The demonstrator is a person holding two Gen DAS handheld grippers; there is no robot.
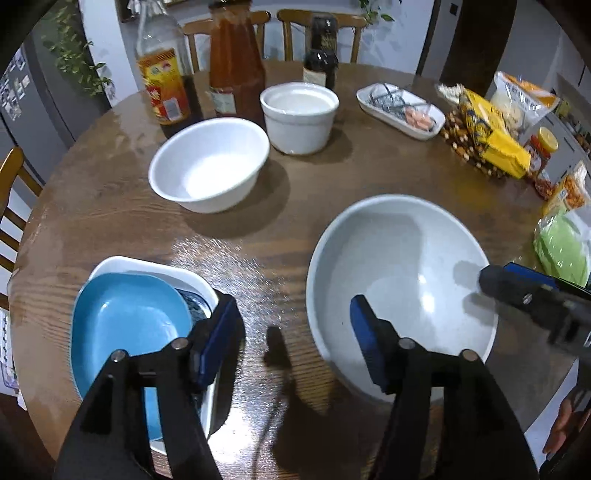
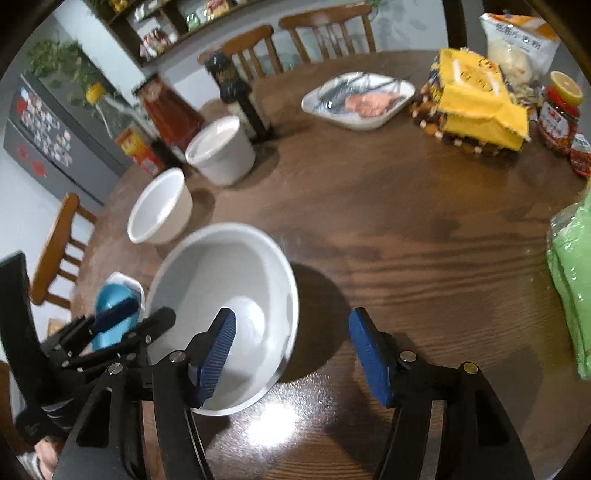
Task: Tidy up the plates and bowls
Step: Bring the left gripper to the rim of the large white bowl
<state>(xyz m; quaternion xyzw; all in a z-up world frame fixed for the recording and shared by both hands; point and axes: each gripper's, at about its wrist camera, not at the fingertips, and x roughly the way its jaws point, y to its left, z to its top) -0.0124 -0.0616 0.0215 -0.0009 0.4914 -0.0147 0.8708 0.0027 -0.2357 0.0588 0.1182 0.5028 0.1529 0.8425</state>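
A large pale grey bowl [image 1: 399,258] stands on the round wooden table [image 1: 288,206], near its front edge. My left gripper [image 1: 293,343] is open, with the bowl's left rim between its blue pads and untouched. My right gripper [image 2: 293,356] is also open and straddles the right rim of the same bowl [image 2: 221,280]. A blue plate [image 1: 125,317] lies in a white dish [image 1: 147,264] at the left. Farther back sit a white bowl [image 1: 210,162] and a white straight-sided pot [image 1: 299,118].
Sauce bottles [image 1: 236,62] stand behind the white bowls. A white dish with food [image 2: 358,99], a yellow snack packet [image 2: 476,103], a red jar [image 2: 557,118] and a green packet [image 2: 572,288] line the right side. Wooden chairs [image 2: 325,33] ring the table.
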